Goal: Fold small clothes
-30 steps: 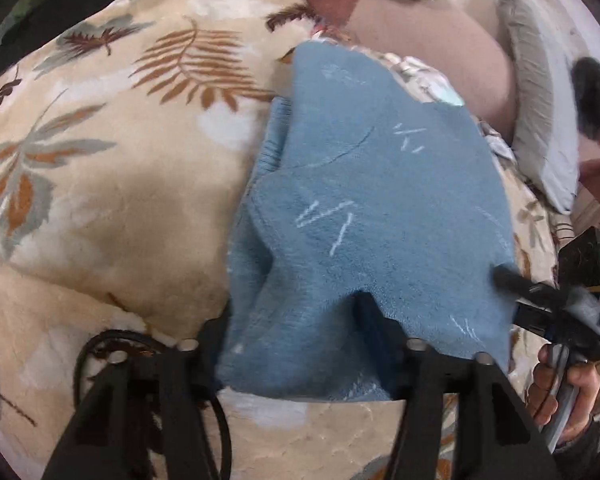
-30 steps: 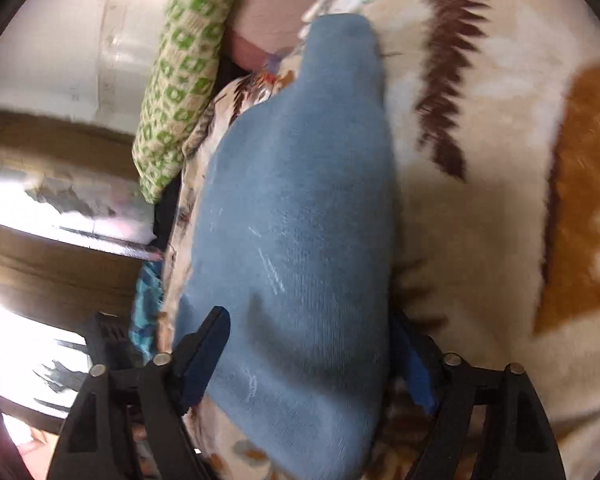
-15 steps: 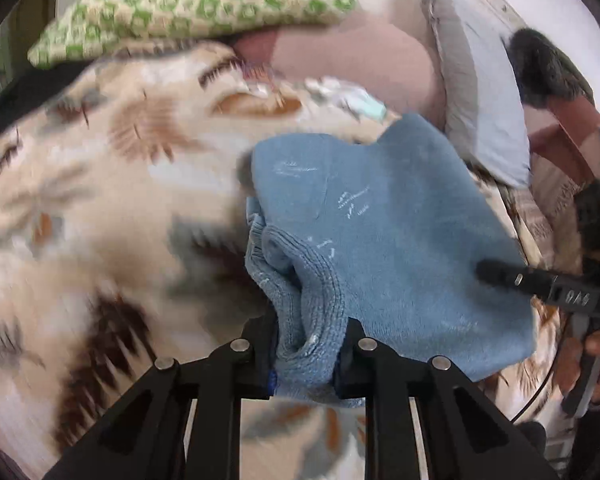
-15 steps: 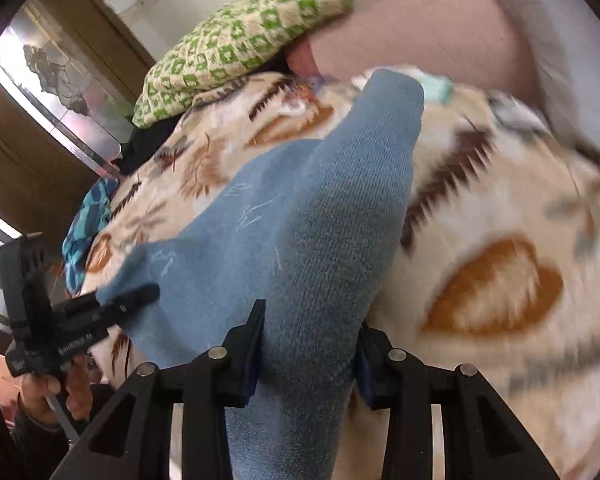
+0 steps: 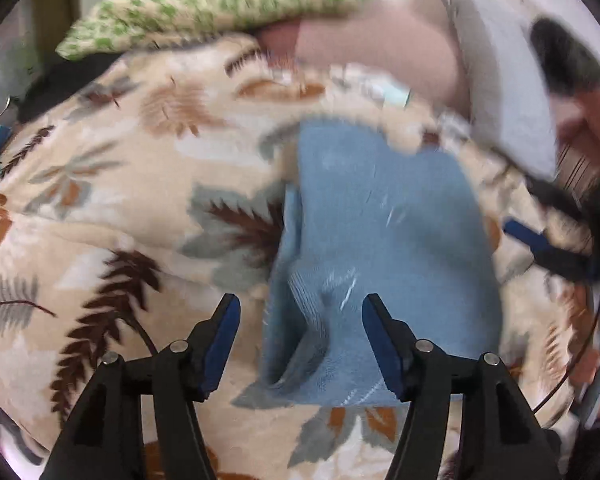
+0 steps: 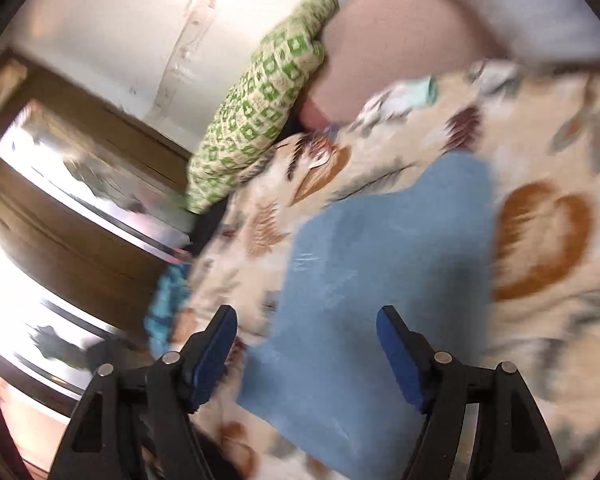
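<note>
Left gripper (image 5: 298, 344): jaws have just been opening and now stand spread, blue pads clear of the blue garment (image 5: 384, 248). Half a second ago they pinched a bunched fold of its near edge; that fold now lies loose between the pads, rumpled, touching neither.

Right gripper (image 6: 306, 354): jaws have likewise just been opening, now spread. Half a second ago they clamped a raised ridge of the same cloth; the cloth has since dropped flat, and the pads sit above it without contact.

Garment lies folded on the leaf-print blanket (image 5: 112, 208), a rough rectangle with a smooth far edge and creased near-left corner. In the left wrist view the right gripper shows at the garment's right edge, blurred. A green patterned pillow (image 5: 216, 4) and a grey pillow (image 5: 500, 92) sit beyond the garment's far side, well apart from it. Both views are motion-blurred.
</note>
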A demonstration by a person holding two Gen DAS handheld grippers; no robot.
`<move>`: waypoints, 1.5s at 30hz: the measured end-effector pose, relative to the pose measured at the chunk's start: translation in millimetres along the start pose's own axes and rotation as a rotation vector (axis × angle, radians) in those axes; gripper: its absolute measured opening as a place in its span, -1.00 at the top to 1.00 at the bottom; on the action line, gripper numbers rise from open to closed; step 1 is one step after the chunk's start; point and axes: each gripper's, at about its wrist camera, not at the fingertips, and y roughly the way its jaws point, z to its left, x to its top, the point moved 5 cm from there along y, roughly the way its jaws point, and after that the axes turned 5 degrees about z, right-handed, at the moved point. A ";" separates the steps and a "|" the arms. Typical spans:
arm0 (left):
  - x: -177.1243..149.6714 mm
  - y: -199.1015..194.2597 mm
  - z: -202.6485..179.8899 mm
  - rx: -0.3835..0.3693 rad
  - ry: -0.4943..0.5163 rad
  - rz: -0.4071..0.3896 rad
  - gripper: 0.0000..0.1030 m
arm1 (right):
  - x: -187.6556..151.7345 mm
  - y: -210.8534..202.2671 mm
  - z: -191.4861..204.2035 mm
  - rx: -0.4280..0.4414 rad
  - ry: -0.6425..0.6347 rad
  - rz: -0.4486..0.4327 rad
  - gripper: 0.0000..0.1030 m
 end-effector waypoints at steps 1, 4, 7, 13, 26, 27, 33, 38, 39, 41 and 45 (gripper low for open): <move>-9.1 30.6 -2.2 0.069 0.019 0.090 -0.25 | 3.1 16.4 -17.4 -0.025 0.041 0.022 -0.47; -17.6 53.6 -0.4 0.076 -0.018 0.097 -0.51 | -8.6 49.7 -79.4 -0.185 0.197 0.026 0.07; -14.2 34.7 -1.9 0.062 -0.008 0.079 -0.49 | -7.9 38.2 -49.4 -0.271 0.101 0.071 -0.43; -21.8 14.7 -1.4 0.070 0.035 0.015 -0.53 | -49.2 -8.0 -3.0 -0.266 -0.034 0.032 -0.59; -22.3 -48.8 -1.2 -0.007 0.023 -0.131 -0.57 | -76.3 -50.1 23.4 -0.324 -0.080 -0.044 -0.62; -24.6 -57.4 -3.5 0.008 0.016 -0.149 -0.57 | -81.7 -59.0 20.8 -0.352 -0.073 -0.063 -0.62; -38.7 -106.5 -21.7 0.126 0.049 -0.290 -0.67 | -137.6 -95.9 57.2 -0.713 -0.314 -0.227 -0.62; -56.1 -148.6 -44.2 0.091 0.081 -0.362 -0.68 | -175.6 -110.3 87.5 -0.869 -0.406 -0.256 -0.79; -58.7 -154.9 -46.7 0.088 0.088 -0.371 -0.75 | -179.3 -112.5 89.8 -0.893 -0.398 -0.257 -0.80; -65.4 -167.6 -51.5 0.088 0.091 -0.378 -0.89 | -184.7 -118.7 92.9 -0.914 -0.370 -0.257 -0.91; -76.3 -182.9 -54.2 0.062 0.092 -0.392 -0.92 | -192.1 -134.3 99.1 -0.947 -0.326 -0.278 -0.93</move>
